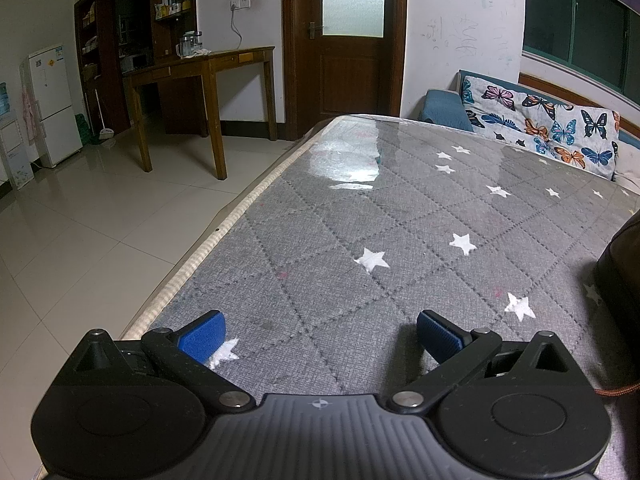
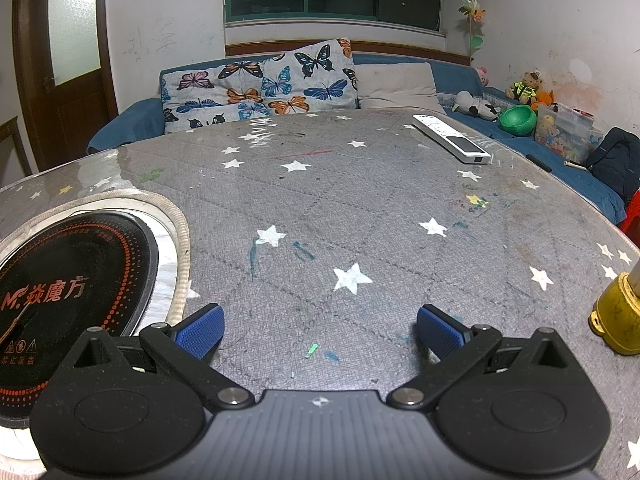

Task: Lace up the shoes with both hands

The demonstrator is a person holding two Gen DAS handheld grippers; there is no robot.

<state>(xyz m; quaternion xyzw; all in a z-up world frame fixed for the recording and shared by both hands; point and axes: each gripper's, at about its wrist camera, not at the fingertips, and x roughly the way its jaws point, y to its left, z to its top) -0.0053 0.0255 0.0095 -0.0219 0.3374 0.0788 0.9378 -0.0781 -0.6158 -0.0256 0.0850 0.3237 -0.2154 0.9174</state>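
Note:
In the left wrist view my left gripper (image 1: 320, 336) is open, low over the grey star-patterned table cover (image 1: 360, 220), with nothing between its blue pads. At the right edge of that view I see part of a dark brown shoe (image 1: 622, 264), and a brown lace end (image 1: 616, 390) lies on the cover below it, right of the gripper. My right gripper (image 2: 320, 334) is open too and holds nothing. A thin brown lace tip (image 2: 16, 326) lies across the black cooktop to its left. The shoe does not show in the right wrist view.
A round black induction cooktop (image 2: 72, 280) is set into the table at the left. A white remote (image 2: 452, 138) lies far right, and a yellow object (image 2: 616, 316) stands at the right edge. A sofa with butterfly cushions (image 2: 260, 84) is behind the table. The table edge (image 1: 208, 240) drops to tiled floor.

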